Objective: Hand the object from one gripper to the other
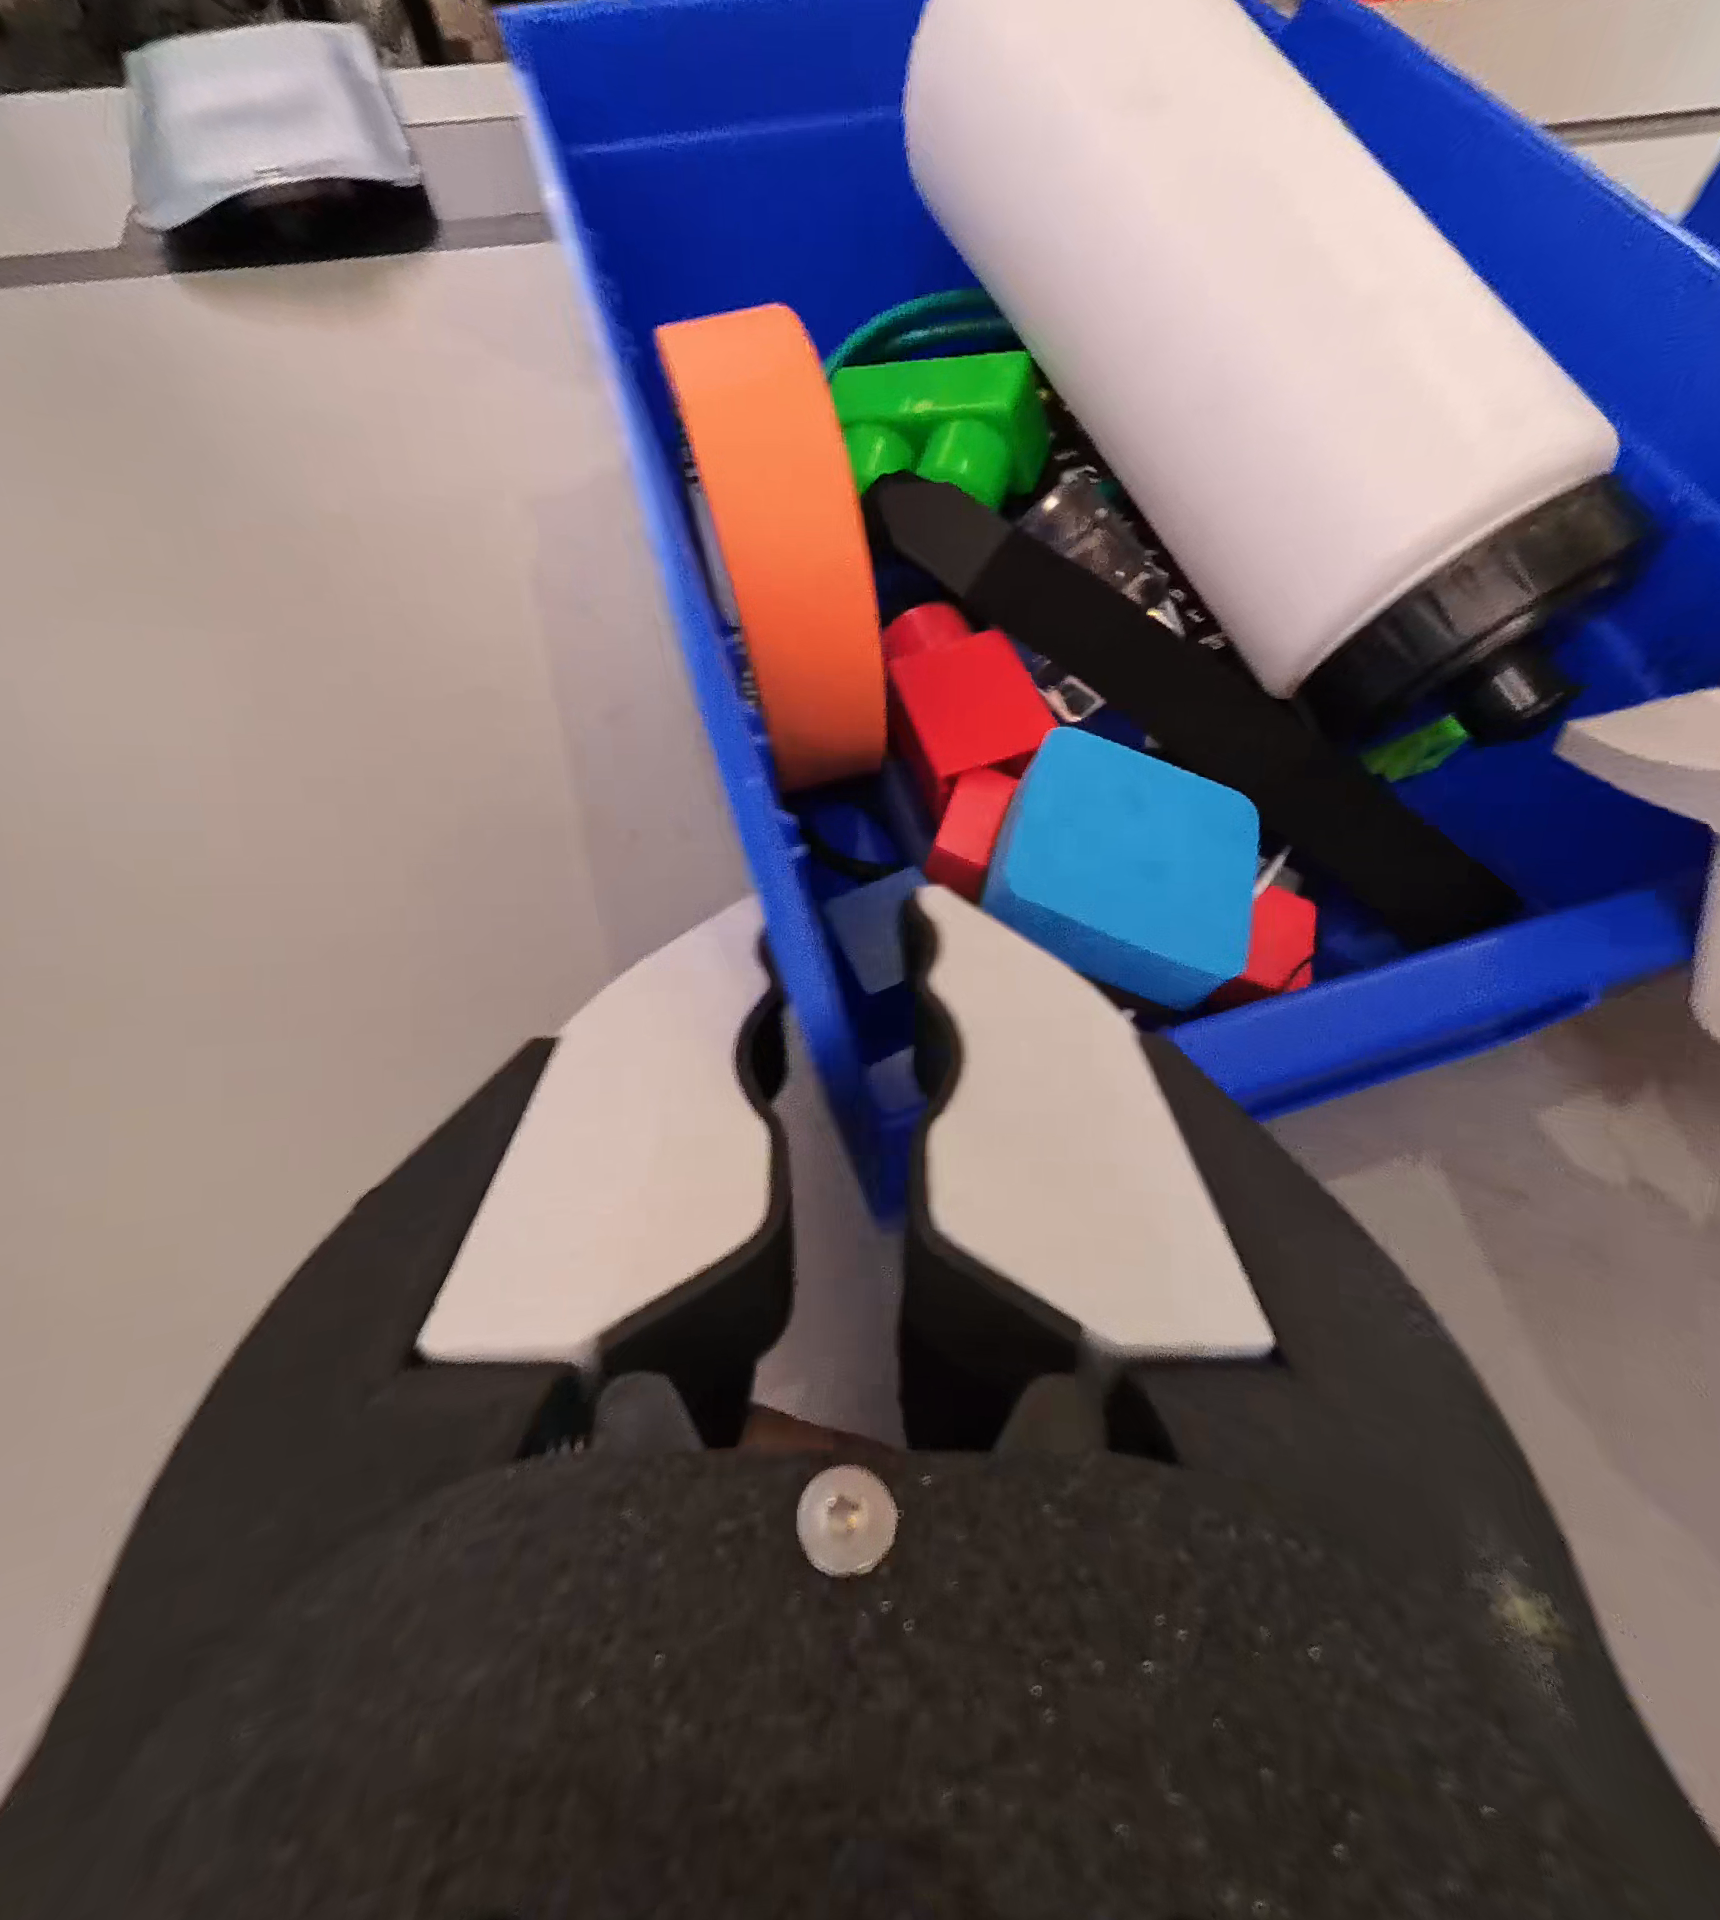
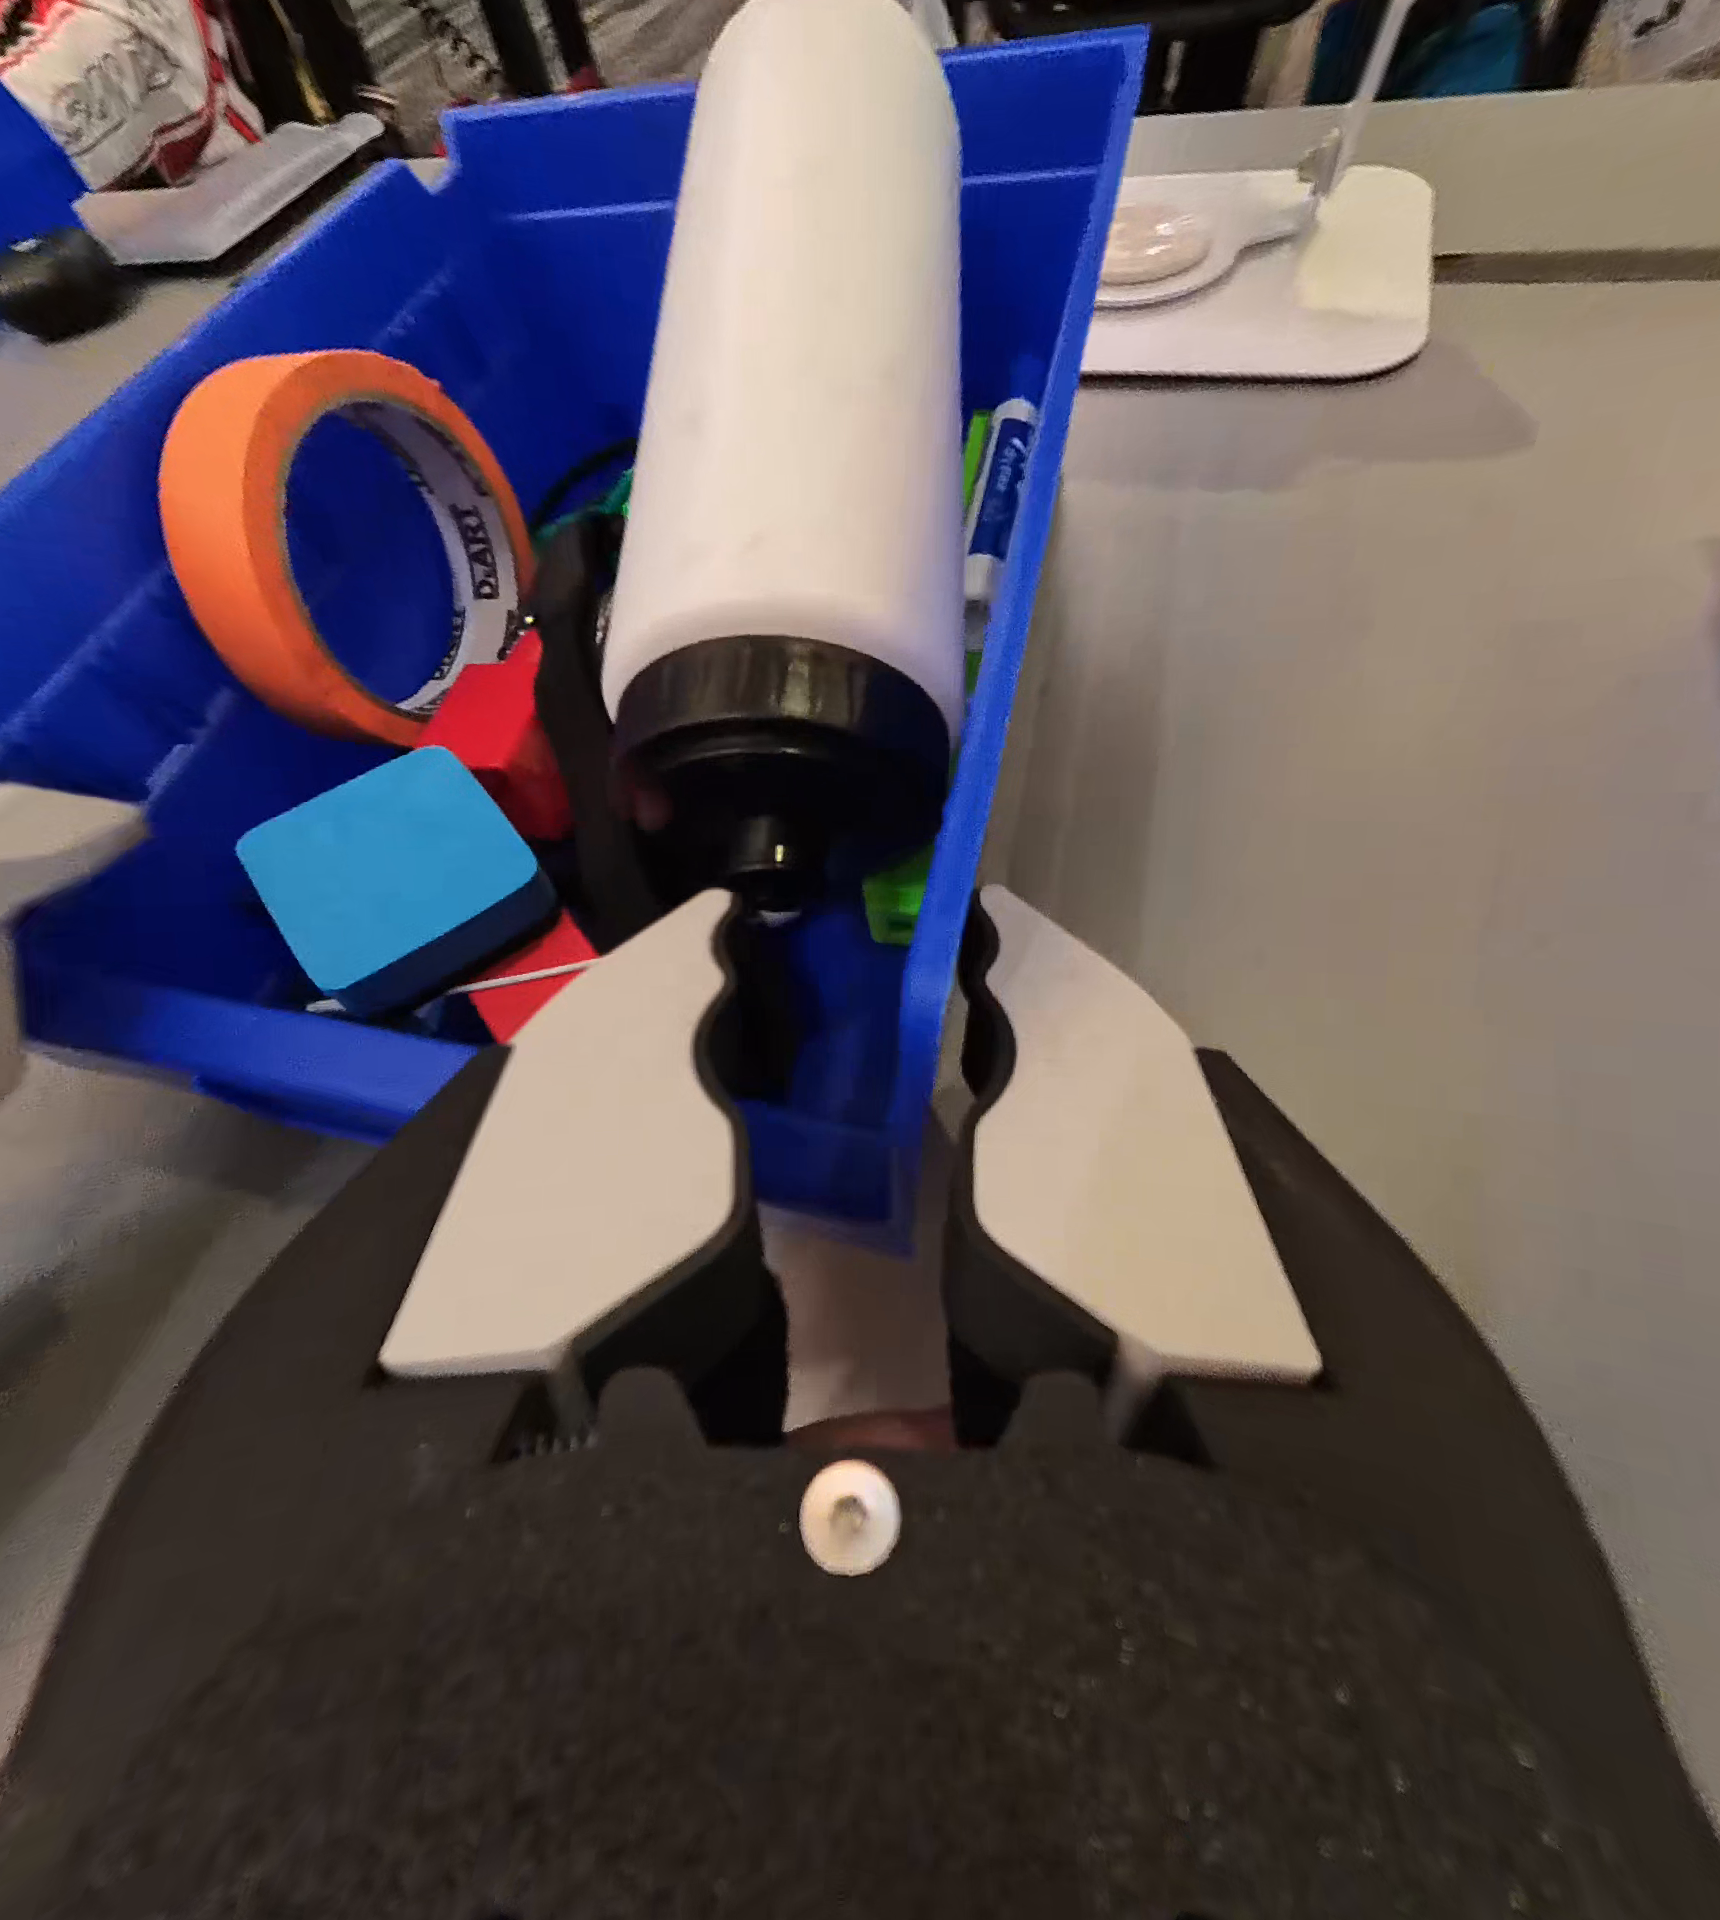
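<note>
Printed lettering marks the orange tape roll's (image 2: 336,540) core and the marker's (image 2: 996,488) label.

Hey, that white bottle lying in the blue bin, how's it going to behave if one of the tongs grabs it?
The white bottle looks smooth and round, so it may slip or roll between flat fingers. It lies tilted on the clutter, against the blue bin wall, so a nudge could shift it. It is the bulkiest item there, probably rigid; its weight cannot be told.

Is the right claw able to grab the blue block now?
Probably not yet. The right claw straddles the blue bin's wall, and the white bottle lies between it and the blue block.
</note>
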Demonstrator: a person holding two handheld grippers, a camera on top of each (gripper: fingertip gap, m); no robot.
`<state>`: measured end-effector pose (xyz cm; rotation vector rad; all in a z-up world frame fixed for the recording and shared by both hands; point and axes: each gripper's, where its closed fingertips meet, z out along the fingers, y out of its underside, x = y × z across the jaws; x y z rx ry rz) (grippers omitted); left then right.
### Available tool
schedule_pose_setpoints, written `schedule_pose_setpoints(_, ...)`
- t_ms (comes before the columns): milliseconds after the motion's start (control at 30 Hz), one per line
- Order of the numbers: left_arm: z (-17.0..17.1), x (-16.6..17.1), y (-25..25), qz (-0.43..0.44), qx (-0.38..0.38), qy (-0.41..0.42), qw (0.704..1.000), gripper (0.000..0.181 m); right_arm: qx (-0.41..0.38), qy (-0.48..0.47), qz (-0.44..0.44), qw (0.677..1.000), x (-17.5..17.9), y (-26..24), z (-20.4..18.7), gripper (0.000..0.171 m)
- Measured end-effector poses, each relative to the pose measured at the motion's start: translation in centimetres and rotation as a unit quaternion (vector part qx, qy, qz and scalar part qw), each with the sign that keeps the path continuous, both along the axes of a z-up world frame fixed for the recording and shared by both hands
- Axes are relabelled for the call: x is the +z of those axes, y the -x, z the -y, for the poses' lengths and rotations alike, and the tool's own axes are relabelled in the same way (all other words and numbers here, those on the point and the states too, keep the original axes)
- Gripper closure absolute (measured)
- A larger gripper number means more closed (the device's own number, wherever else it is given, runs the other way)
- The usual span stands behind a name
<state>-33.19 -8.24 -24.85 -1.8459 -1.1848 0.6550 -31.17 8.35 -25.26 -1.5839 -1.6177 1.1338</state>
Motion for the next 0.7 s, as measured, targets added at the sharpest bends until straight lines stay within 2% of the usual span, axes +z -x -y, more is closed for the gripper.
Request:
schedule_pose_setpoints(33, 0.6, 0.3, 0.3, -0.003, 0.009, -0.004, 1.000, 0.174, -0.015, -0.011, 0.002, 1.000, 0.2, -0.1, -0.3, 0.144)
schedule_pose_setpoints(67, 1.0, 0.2, 0.6, -0.004, 0.013, 0.000, 1.000, 0.176, -0.044, -0.024, -0.001, 0.999, 0.6, -0.3, -1.0, 0.165)
schedule_pose_setpoints(167, 1.6, 0.4, 0.9, -0.014, 0.021, 0.025, 0.999, 0.178, -0.081, -0.069, -0.001, 0.994, 0.8, -0.7, -0.5, 0.168)
schedule_pose_setpoints(300, 4.3, 1.5, 1.4, -0.037, 0.028, 0.052, 0.998, 0.178, -0.105, -0.036, -0.004, 0.994, 0.8, -0.7, 2.4, 0.168)
schedule_pose_setpoints(567, 17.0, 3.3, 4.2, -0.060, 0.074, 0.049, 0.994, 0.179, -0.044, -0.071, -0.026, 0.996, 2.0, 2.4, 14.9, 0.166)
schedule_pose_setpoints(700, 22.1, 3.2, 5.9, -0.058, 0.085, 0.052, 0.993, 0.179, -0.022, -0.075, -0.015, 0.997, 1.8, 4.4, 19.9, 0.165)
